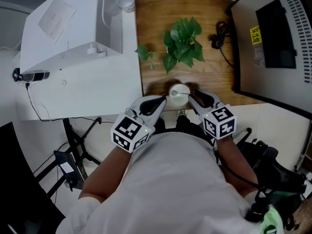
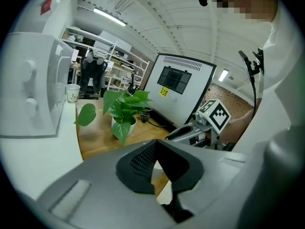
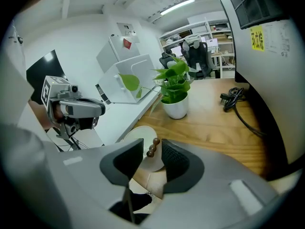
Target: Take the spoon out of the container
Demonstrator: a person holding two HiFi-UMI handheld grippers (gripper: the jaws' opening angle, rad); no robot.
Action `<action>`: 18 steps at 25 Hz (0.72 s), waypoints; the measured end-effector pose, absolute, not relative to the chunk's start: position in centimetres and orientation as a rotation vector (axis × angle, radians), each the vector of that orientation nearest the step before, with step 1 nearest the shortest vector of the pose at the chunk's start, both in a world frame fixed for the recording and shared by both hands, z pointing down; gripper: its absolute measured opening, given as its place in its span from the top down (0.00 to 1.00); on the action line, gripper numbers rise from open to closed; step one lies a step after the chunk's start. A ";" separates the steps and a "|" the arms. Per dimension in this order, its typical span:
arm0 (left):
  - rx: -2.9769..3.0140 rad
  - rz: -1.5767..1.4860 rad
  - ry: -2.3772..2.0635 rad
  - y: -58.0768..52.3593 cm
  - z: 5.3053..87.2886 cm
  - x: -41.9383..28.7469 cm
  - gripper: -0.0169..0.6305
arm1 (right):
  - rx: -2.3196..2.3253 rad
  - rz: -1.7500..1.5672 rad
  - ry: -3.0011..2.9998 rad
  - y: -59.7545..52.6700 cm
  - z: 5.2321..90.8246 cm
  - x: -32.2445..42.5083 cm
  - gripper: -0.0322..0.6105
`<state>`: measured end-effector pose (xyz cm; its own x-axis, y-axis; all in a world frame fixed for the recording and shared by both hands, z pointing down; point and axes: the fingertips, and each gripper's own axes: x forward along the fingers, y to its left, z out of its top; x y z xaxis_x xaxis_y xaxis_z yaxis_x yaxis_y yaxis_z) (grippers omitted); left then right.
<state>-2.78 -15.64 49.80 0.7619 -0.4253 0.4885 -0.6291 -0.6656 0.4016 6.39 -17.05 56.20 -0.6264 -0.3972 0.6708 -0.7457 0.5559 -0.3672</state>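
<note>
A white container [image 1: 179, 92] stands at the wooden table's [image 1: 204, 77] front edge. In the right gripper view, the spoon's brown beaded handle [image 3: 153, 146] sticks up out of the container [image 3: 137, 135]. My right gripper [image 3: 151, 143] is open, with the handle between its pads and a gap on each side. In the head view the right gripper [image 1: 191, 98] reaches the container from the right. My left gripper [image 1: 163, 101] sits just left of the container. Its pads meet at the tips in the left gripper view [image 2: 155, 144], with nothing seen between them.
A potted green plant [image 1: 183, 45] stands behind the container. A black cable [image 1: 220, 35] lies coiled beside a large dark-screened machine [image 1: 275, 43] on the right. A white appliance [image 1: 73, 38] with a paper cup [image 1: 126, 3] fills the left. The person's body hides the near floor.
</note>
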 end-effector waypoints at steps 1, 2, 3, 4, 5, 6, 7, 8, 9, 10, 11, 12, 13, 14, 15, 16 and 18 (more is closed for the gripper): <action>2.395 0.481 -0.786 -15.6 49.8 -2.8 0.97 | 0.918 0.885 -2.266 -17.1 56.3 6.3 0.77; 2.395 0.481 -0.784 -15.5 49.7 -2.8 0.97 | 0.921 0.887 -2.263 -17.1 56.4 6.3 0.77; 2.396 0.481 -0.782 -15.5 49.7 -2.8 0.97 | 0.925 0.888 -2.259 -17.1 56.5 6.3 0.77; 2.396 0.482 -0.780 -15.5 49.7 -2.8 0.97 | 0.929 0.889 -2.255 -17.1 56.5 6.3 0.77; 2.397 0.483 -0.778 -15.4 49.7 -2.8 0.97 | 0.931 0.890 -2.252 -17.1 56.6 6.3 0.77; 2.397 0.485 -0.777 -15.4 49.7 -2.9 0.97 | 0.932 0.891 -2.249 -17.1 56.7 6.3 0.77; 2.397 0.485 -0.776 -15.4 49.8 -2.8 0.97 | 0.933 0.891 -2.247 -17.1 56.8 6.4 0.77; 2.396 0.486 -0.775 -15.3 49.8 -2.8 0.97 | 0.934 0.891 -2.244 -17.2 56.9 6.4 0.78; 2.395 0.486 -0.774 -15.3 49.8 -2.8 0.97 | 0.935 0.893 -2.240 -17.2 57.0 6.5 0.78; 2.395 0.486 -0.773 -15.3 49.9 -2.8 0.97 | 0.936 0.895 -2.236 -17.2 57.2 6.5 0.79; 2.394 0.486 -0.773 -15.3 49.9 -2.8 0.97 | 0.937 0.898 -2.233 -17.2 57.3 6.5 0.79; 2.395 0.485 -0.774 -15.3 49.9 -2.9 0.97 | 0.937 0.899 -2.233 -17.2 57.3 6.5 0.80; 2.395 0.484 -0.776 -15.3 49.9 -2.9 0.97 | 0.935 0.899 -2.236 -17.2 57.4 6.5 0.81; 2.396 0.483 -0.778 -15.3 49.8 -2.9 0.97 | 0.931 0.896 -2.240 -17.2 57.3 6.4 0.82; 2.396 0.483 -0.781 -15.3 49.8 -3.0 0.97 | 0.926 0.890 -2.244 -17.2 57.3 6.3 0.84; 2.396 0.483 -0.783 -15.3 49.8 -3.0 0.97 | 0.922 0.882 -2.247 -17.1 57.3 6.3 0.86; 2.396 0.483 -0.789 -15.2 49.8 -3.1 0.97 | 0.918 0.868 -2.247 -17.0 57.2 6.1 0.86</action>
